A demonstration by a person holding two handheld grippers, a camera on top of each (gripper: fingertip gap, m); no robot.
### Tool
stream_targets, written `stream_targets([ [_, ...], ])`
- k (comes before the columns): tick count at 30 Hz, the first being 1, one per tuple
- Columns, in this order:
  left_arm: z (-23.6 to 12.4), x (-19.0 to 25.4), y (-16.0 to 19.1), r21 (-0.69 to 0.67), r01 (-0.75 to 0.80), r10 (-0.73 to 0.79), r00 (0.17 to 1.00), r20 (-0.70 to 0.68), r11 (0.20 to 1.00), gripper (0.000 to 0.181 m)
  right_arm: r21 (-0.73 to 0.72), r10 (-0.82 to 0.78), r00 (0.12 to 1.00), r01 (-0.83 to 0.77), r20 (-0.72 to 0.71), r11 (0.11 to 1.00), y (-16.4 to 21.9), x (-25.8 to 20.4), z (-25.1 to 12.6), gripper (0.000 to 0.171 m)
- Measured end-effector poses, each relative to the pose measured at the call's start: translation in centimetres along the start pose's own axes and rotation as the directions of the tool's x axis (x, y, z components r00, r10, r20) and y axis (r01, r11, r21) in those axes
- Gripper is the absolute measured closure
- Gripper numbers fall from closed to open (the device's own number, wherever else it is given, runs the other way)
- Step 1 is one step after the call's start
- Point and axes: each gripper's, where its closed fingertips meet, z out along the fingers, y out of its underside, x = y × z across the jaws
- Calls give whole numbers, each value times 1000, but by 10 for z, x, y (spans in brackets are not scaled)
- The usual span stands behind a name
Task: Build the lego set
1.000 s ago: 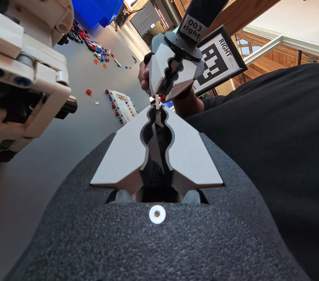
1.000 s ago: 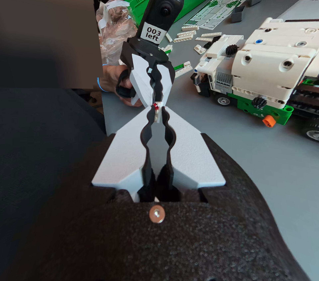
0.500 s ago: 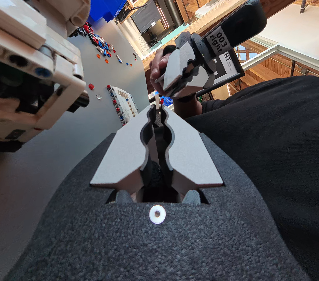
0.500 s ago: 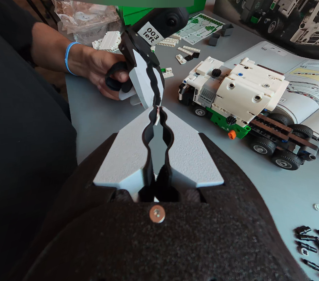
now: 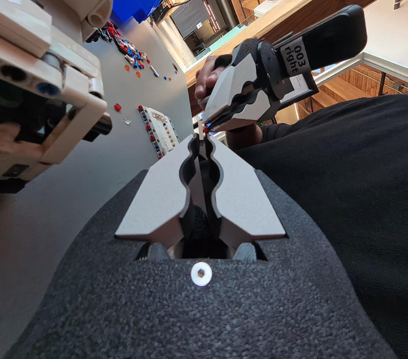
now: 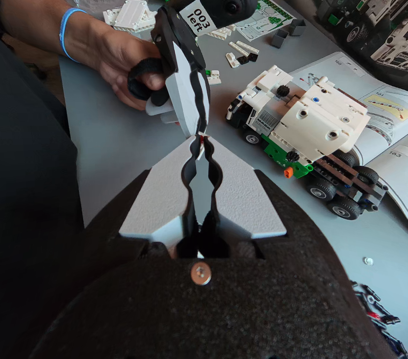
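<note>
Inspector: Left gripper [image 5: 202, 135] is recorded at centre frame in the left wrist view, its jaws drawn together on a small white lego piece [image 5: 201, 128] held at the very tips.

Clerk: And the right gripper [image 6: 200, 138]?

Inspector: It is seen at centre frame in the right wrist view, jaws closed on a small red piece [image 6: 201, 139]. The two sets of tips are brought point to point; the red piece is pressed against the white one. In the left wrist view the right gripper is angled in from the upper right, a hand [image 5: 206, 80] wrapped behind it.

Clerk: The left hand [image 6: 123, 74]?

Inspector: It is noted at upper left of the right wrist view, a blue wristband [image 6: 66, 32] on the wrist, fingers through a black strap, the gripper pointed downward.

Clerk: The build?

Inspector: A white and green lego truck [image 6: 295, 134] is stood on the grey table [image 6: 123, 141] at right of frame, partly on an open instruction booklet [image 6: 375, 110]. Loose pieces [image 5: 130, 52] are scattered at upper left of the left wrist view.
</note>
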Motion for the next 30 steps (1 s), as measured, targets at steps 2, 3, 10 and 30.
stream_targets([
  [2,0,0,0,1,5,-5,1000,1,1000,179,-11,-33,999,33,-26,999,0,1,0,170],
  [3,0,-1,0,0,9,-9,1000,3,1000,179,-19,-46,998,45,-40,999,1,1,1,171],
  [10,-2,-4,-2,12,52,-52,999,1,999,179,-61,-210,949,201,-236,978,-3,16,-4,171],
  [30,-1,-25,12,-87,-24,39,983,178,996,179,-432,-427,860,284,-279,856,69,58,-9,171],
])
